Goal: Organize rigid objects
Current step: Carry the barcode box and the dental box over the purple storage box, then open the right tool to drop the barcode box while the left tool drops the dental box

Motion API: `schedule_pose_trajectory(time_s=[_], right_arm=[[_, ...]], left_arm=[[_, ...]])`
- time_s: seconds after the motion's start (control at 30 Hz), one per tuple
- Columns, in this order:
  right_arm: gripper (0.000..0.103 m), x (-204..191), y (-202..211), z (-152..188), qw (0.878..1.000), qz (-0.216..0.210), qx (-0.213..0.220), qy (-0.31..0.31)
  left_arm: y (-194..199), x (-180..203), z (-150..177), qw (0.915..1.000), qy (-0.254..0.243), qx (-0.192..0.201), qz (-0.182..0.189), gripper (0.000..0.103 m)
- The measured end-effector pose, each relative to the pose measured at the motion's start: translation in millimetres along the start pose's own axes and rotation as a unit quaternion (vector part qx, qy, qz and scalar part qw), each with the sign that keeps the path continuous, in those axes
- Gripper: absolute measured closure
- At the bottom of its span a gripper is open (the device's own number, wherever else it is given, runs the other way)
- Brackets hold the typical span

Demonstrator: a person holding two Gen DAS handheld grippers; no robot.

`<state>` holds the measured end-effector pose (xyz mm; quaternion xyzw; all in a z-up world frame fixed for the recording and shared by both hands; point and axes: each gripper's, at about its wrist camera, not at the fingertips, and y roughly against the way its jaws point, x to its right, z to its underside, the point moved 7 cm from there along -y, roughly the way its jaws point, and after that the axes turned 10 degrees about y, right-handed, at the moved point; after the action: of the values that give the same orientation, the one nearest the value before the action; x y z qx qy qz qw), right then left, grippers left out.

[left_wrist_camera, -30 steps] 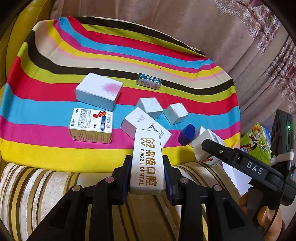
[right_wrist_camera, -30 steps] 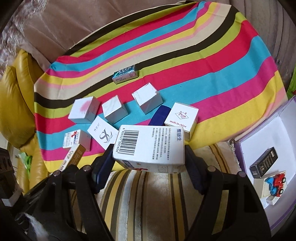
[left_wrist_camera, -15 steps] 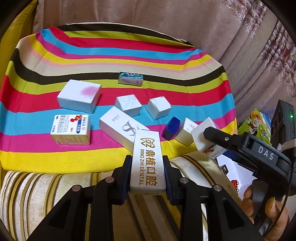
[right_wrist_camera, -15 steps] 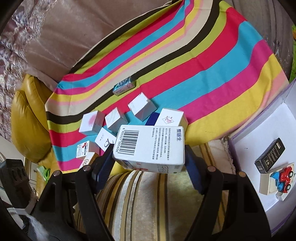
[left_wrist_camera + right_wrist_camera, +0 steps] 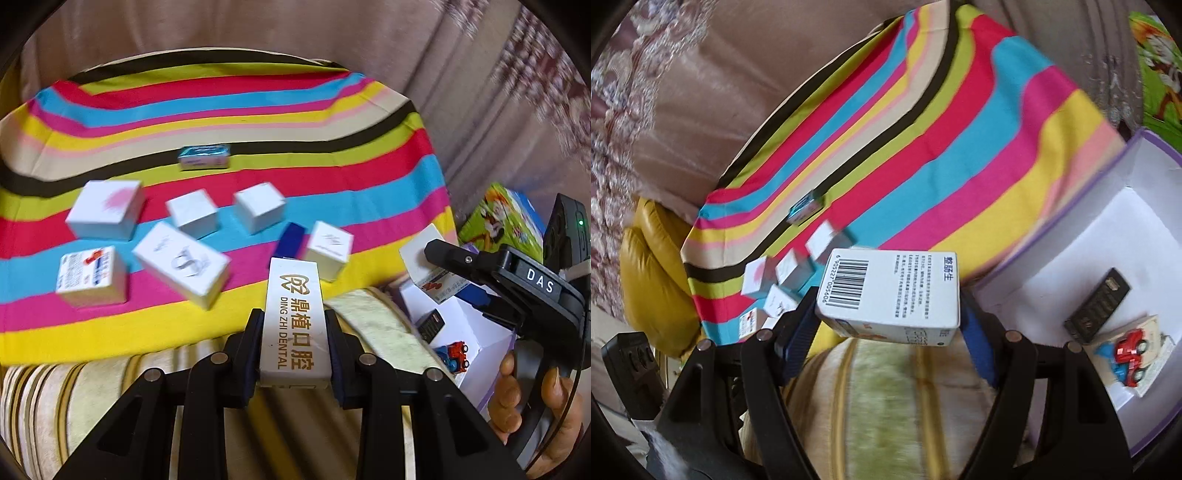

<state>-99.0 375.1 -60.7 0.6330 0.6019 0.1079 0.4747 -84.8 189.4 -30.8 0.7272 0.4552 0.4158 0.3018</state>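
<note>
Left wrist view: left tool (image 5: 293, 325) pinches a narrow white gold-lettered dental box (image 5: 293, 314) just off the striped cloth (image 5: 258, 122). Right tool (image 5: 886, 314) clamps a white barcoded carton (image 5: 890, 291) beside that cloth, near the open purple-rimmed white box (image 5: 1145, 229).

I see open floor in the tray (image 5: 1082, 236) toward its far wall; a black box (image 5: 1097, 309) and toy car (image 5: 1128, 352) crowd its near right corner. Boxes (image 5: 183, 264) clutter the cloth's (image 5: 332, 177) near half.
</note>
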Motion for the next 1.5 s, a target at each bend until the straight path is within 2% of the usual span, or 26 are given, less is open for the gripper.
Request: schedule_pose_trajectory(time_s=[0.2,0.43,0.6,0.83,0.97,1.03,1.13,1.3,1.5], right_arm=[[0.028,44,18,-2,0.999,0.032,0.011,-0.012],[0.028,88,30,-2,0.997,0.082,0.008,0.008],[0.028,104,22,4,0.995,0.078,-0.03,0.046],[0.028,110,-12,39,0.988,0.057,-0.119,0.079],[0.026,115,-19,53,0.985,0.048,-0.147,0.076],[0.025,116,-20,55,0.985,0.042,-0.151,0.074],[0.017,121,-17,55,0.985,0.041,-0.151,0.068],[0.015,121,-14,56,0.987,0.012,-0.154,0.051],[0.015,135,13,43,0.992,0.041,-0.118,0.036]], left_arm=[[-17,43,5,0.9988,-0.04,-0.024,0.016,0.07],[-33,93,17,0.9938,-0.099,-0.044,0.022,0.07],[-48,123,27,0.9888,-0.132,-0.066,0.026,0.07],[-56,134,24,0.9892,-0.126,-0.069,0.028,0.07],[-66,137,25,0.9888,-0.122,-0.08,0.03,0.07],[-70,138,24,0.9886,-0.12,-0.086,0.032,0.07],[-74,140,23,0.9885,-0.116,-0.092,0.034,0.07],[-80,141,23,0.9881,-0.108,-0.101,0.042,0.07],[-84,143,24,0.987,-0.104,-0.111,0.052,0.07]])
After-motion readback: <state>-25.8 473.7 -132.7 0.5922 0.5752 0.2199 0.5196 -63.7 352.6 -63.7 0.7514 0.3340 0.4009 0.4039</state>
